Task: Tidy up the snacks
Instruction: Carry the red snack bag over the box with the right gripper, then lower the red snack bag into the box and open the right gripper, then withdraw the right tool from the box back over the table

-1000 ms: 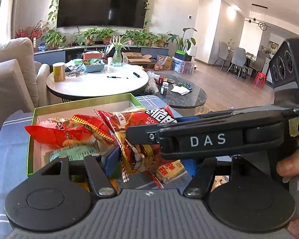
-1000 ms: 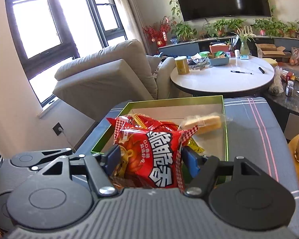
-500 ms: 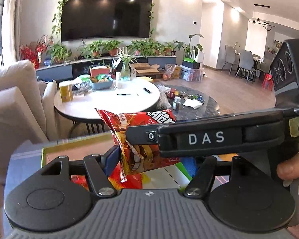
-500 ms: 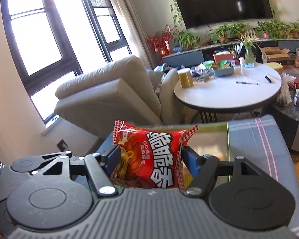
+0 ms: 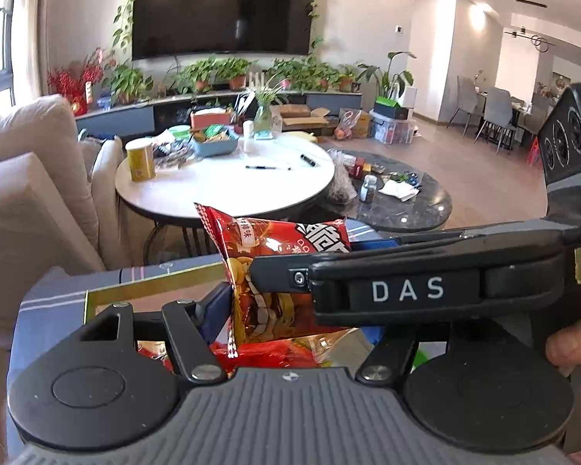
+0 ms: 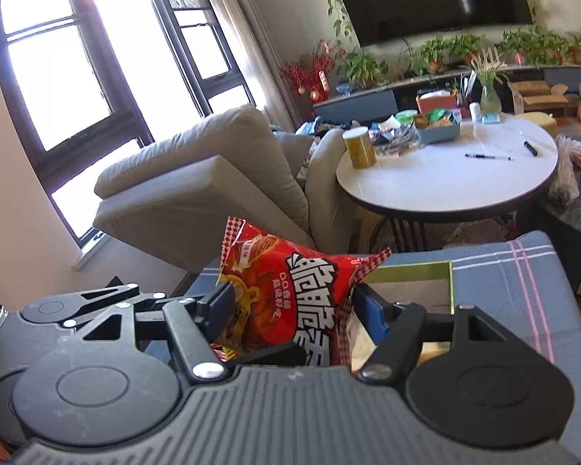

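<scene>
A red snack bag (image 5: 275, 240) with white lettering hangs in the air, gripped from two sides. My left gripper (image 5: 294, 321) is shut on it, its blue left pad pressing on the bag's sealed edge. The right gripper's black finger (image 5: 406, 290) crosses in front and hides the left gripper's other pad. In the right wrist view my right gripper (image 6: 290, 302) is shut on the same red snack bag (image 6: 290, 283), one blue pad on each side. Below lies the green box (image 6: 451, 283) with more packets (image 5: 275, 352), mostly hidden by the grippers.
The box sits on a blue checked cloth (image 6: 515, 283). Beyond it are a white round table (image 5: 224, 186) with a yellow can and pens, a dark marble table (image 5: 406, 201) and a beige sofa (image 5: 31, 193). A hand (image 5: 573, 345) holds the right gripper's handle.
Both grippers have carried the red bag up and back off the pile in the green box. The box has sunk low in both views and the room behind now fills them.
</scene>
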Action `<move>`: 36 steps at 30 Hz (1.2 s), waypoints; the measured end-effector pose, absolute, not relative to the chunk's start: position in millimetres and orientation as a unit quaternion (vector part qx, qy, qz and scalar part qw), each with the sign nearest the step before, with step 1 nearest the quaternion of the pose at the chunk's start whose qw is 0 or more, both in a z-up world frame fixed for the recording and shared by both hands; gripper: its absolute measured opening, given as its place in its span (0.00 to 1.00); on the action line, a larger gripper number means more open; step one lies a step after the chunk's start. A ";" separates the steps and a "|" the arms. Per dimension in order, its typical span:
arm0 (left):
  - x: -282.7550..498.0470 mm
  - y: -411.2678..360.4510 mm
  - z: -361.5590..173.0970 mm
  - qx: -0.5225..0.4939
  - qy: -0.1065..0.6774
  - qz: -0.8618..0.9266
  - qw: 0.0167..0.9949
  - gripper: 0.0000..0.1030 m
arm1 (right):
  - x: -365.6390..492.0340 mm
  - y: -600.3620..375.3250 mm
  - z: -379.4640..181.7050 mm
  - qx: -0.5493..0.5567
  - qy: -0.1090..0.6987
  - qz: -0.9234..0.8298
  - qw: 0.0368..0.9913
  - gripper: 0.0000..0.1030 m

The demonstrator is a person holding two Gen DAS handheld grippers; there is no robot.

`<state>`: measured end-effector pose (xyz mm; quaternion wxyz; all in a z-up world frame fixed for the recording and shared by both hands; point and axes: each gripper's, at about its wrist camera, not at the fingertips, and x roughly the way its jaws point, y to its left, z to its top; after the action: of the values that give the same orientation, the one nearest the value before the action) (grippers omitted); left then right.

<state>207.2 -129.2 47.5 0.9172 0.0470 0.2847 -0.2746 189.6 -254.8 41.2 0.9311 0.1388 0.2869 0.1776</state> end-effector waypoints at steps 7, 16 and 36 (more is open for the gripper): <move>220.2 -119.8 36.2 0.027 0.303 -0.260 0.916 0.73 | 204.2 -247.5 27.8 0.145 0.305 0.183 0.923 0.90; 220.4 -101.8 34.4 0.003 0.304 -0.239 0.922 0.76 | 195.1 -253.6 28.2 0.151 0.301 0.168 0.926 0.90; 150.3 -60.3 46.3 0.005 0.249 -0.195 0.949 0.85 | 127.6 -242.5 47.0 0.101 0.233 0.171 0.952 0.90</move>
<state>150.3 -60.3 46.3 0.9487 0.0052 0.2492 -0.1946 127.6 -242.5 47.0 0.9519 0.1009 0.2333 0.1711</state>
